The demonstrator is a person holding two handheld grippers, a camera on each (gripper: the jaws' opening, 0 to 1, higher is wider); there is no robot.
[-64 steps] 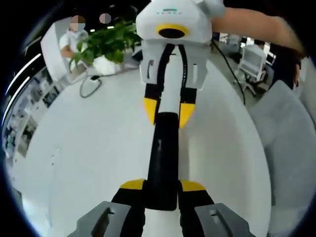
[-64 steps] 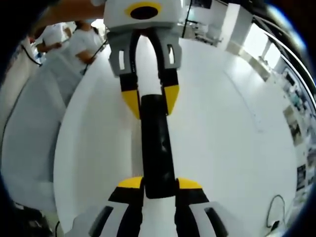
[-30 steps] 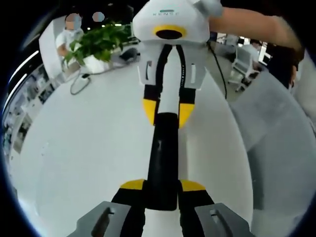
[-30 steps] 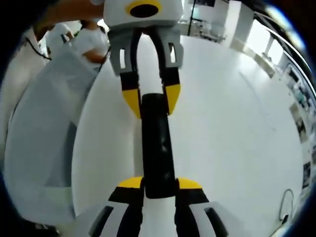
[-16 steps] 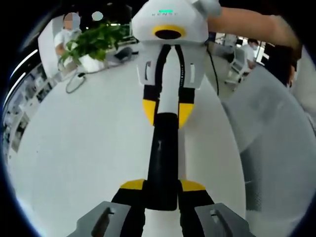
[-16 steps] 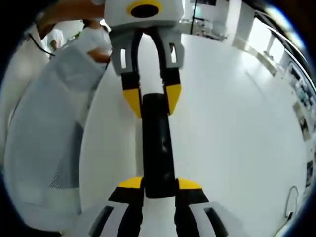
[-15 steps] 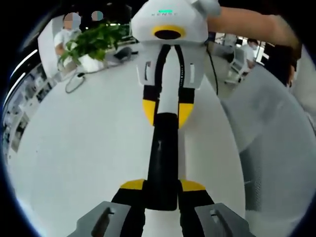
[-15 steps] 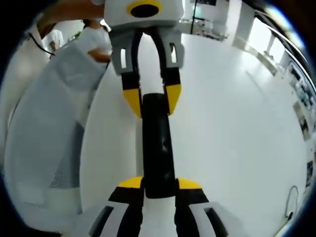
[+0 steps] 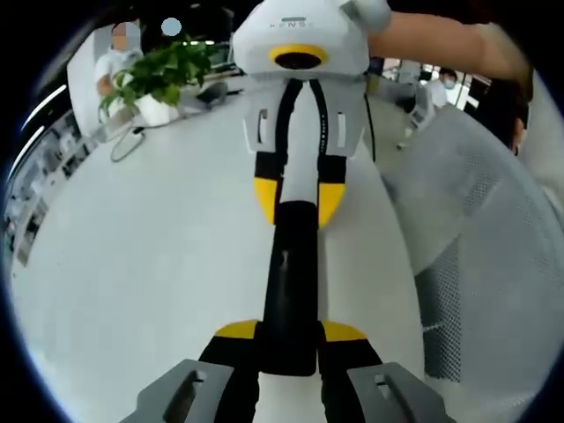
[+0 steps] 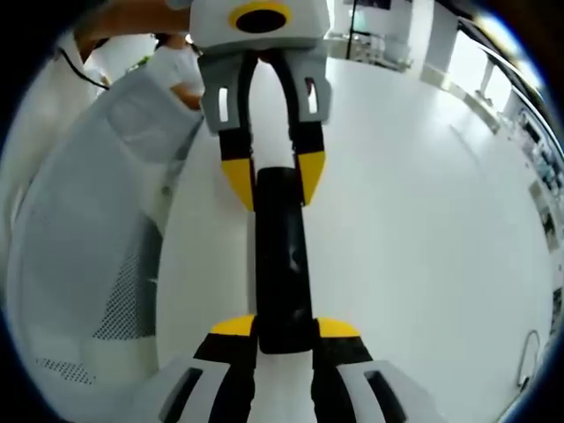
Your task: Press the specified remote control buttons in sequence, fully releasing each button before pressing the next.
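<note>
A long black remote control [image 9: 289, 282] hangs in the air above the white table [image 9: 141, 264], held at both ends. My left gripper [image 9: 291, 333] is shut on its near end in the left gripper view, yellow-tipped jaws on either side. My right gripper [image 9: 298, 201] comes in from the top of that view and is shut on the far end. The right gripper view mirrors this: the remote control [image 10: 282, 264] runs from my right gripper [image 10: 284, 328] up to my left gripper [image 10: 275, 183]. I cannot make out the buttons.
A white mesh chair [image 9: 476, 229] stands close by the table's edge, also seen as the chair [image 10: 88, 238]. A potted plant [image 9: 163, 75] and a cable [image 9: 130, 143] lie at the table's far side. People stand in the background.
Both views have swung, so the mesh chair now looms larger and closer. Both grippers keep the same hold on the remote control.
</note>
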